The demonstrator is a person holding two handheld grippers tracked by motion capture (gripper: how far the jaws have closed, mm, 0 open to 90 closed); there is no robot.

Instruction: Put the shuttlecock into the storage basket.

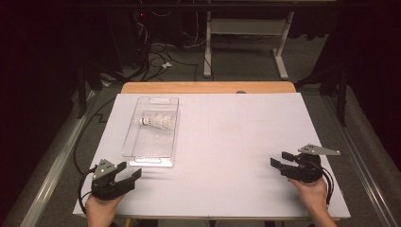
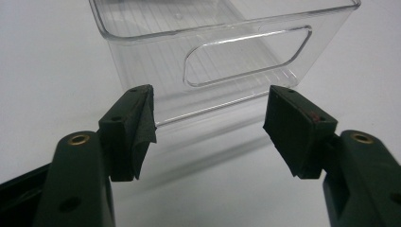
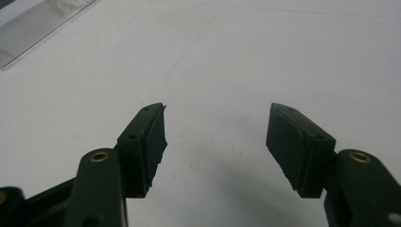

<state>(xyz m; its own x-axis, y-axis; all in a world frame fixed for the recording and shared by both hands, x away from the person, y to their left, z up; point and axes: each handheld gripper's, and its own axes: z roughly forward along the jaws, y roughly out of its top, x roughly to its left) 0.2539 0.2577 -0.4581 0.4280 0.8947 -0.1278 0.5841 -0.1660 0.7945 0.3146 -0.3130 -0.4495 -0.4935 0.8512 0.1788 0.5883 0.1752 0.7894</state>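
The left gripper (image 1: 124, 176) has its jaws wide, nothing between them. Just ahead stands a clear plastic box (image 2: 227, 71), long, with a handle slot in its near wall; a white shuttlecock (image 1: 156, 122) lies inside it. The right gripper (image 1: 283, 161), also wide and empty, is well apart above the bare white table (image 1: 227, 142).

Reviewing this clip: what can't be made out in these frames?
- Shuttlecock in the clear bin: too small in the high view to tell its condition.
- Bin's far end: cut off by the top edge in the left gripper view.
- Room beyond the table: too dark.
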